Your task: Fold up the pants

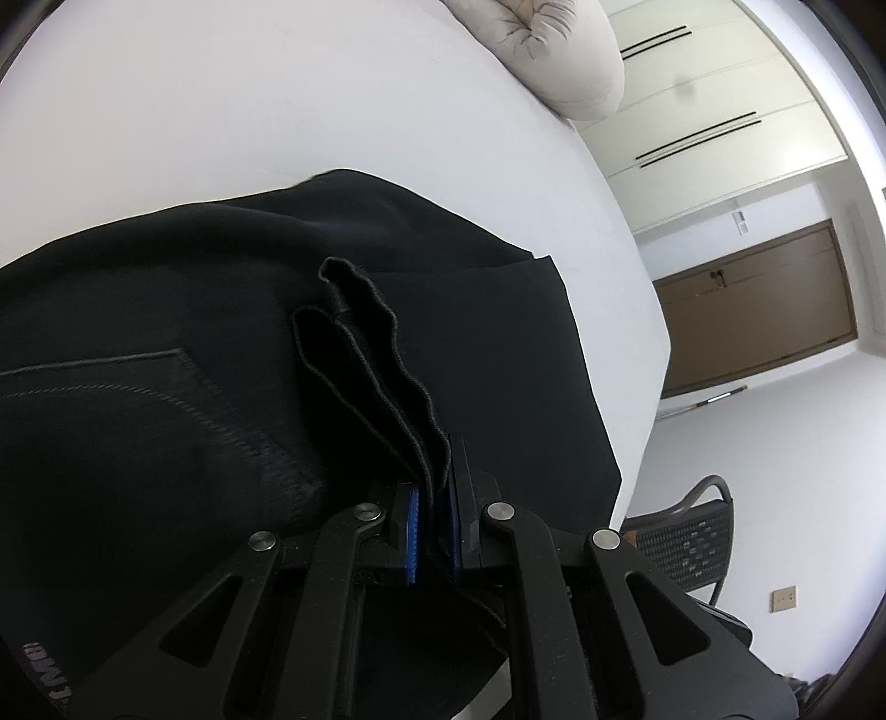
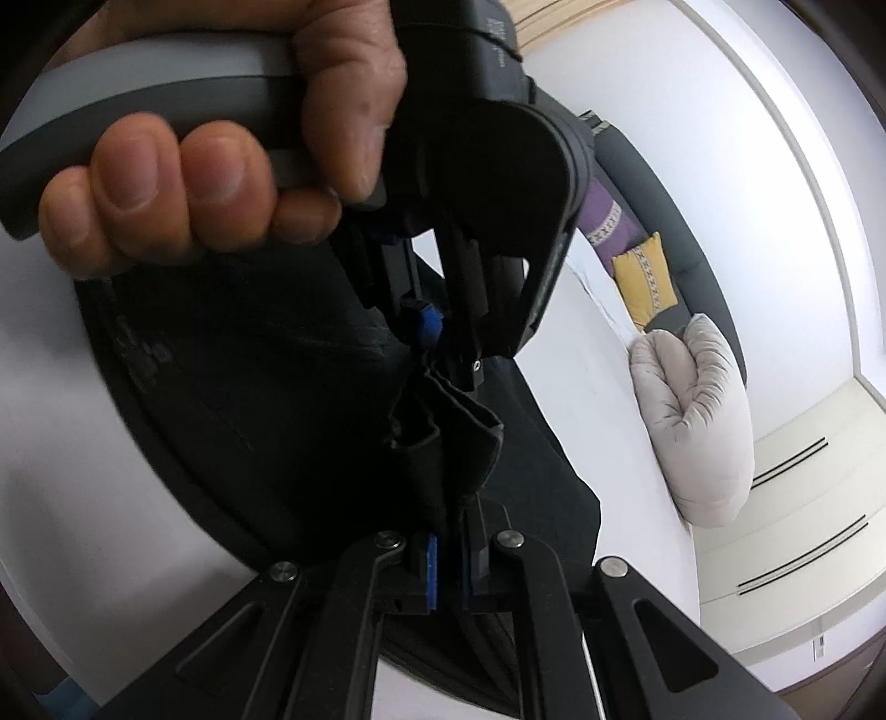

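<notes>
Black pants [image 1: 166, 360] lie on a white bed [image 1: 221, 99], a back pocket showing at the left. My left gripper [image 1: 434, 498] is shut on a bunched edge of the pants, which stands up between its blue pads [image 1: 412, 526]. My right gripper [image 2: 449, 548] is shut on another bunched edge of the same pants [image 2: 249, 387]. The left gripper [image 2: 443, 332], held by a hand [image 2: 194, 177], shows in the right wrist view just beyond the right one, pinching the cloth close by.
A rolled pale duvet [image 1: 559, 50] lies at the head of the bed, also in the right wrist view [image 2: 698, 415]. White wardrobe doors [image 1: 720, 83], a brown door [image 1: 758, 310] and a dark chair [image 1: 686, 537] stand beyond the bed edge. Yellow and purple cushions [image 2: 645, 277] lie by the headboard.
</notes>
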